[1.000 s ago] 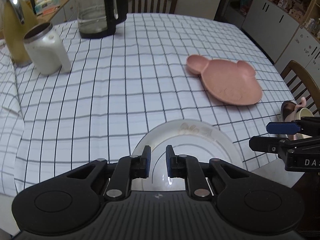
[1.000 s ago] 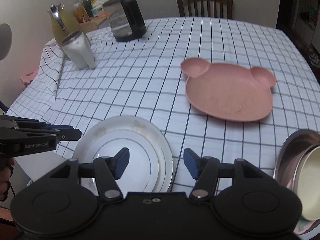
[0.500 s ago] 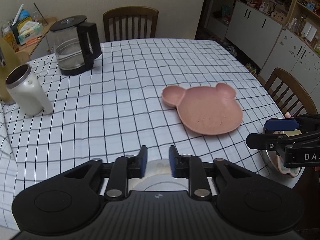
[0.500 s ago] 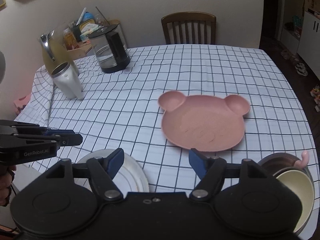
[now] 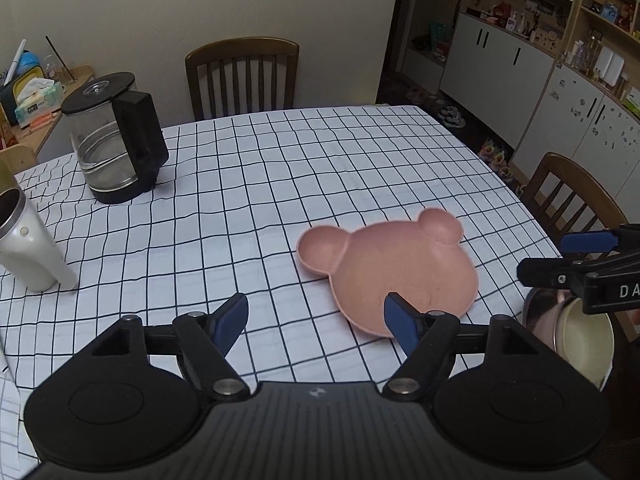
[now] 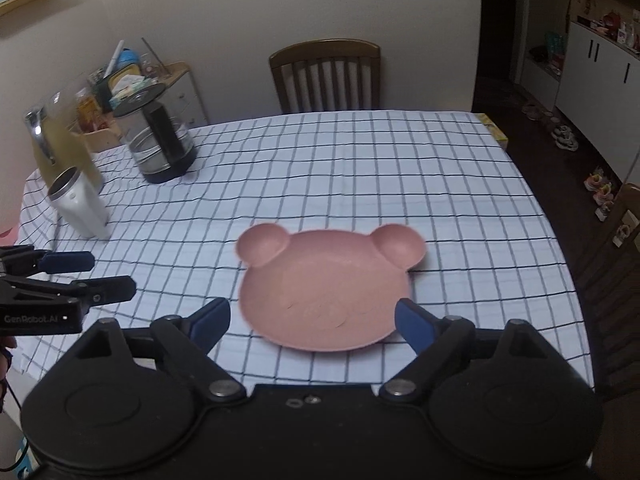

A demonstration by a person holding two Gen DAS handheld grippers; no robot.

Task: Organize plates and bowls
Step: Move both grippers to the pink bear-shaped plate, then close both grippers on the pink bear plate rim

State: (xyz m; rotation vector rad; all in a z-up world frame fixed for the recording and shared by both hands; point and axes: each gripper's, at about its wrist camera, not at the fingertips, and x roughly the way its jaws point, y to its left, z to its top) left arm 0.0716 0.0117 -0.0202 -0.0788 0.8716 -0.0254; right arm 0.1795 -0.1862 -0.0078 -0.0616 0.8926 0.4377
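Note:
A pink bear-shaped plate lies on the checked tablecloth, right of the middle. At the near right edge a steel bowl holds a cream bowl. My left gripper hovers above the near edge of the table, its jaws opening, with nothing between them. My right gripper hangs above and in front of the pink plate, its jaws also opening wide and gripping nothing. Each gripper shows in the other's view: the right gripper, the left gripper. No white plate is in view.
A glass kettle, a white tumbler and a yellow jug stand at the far left. Wooden chairs sit at the far side and on the right. Cabinets line the right wall.
Both grippers have drawn back and risen from the stacked white plates, which have dropped out of view. The left jaws went from nearly shut to wide apart; the right jaws widened further.

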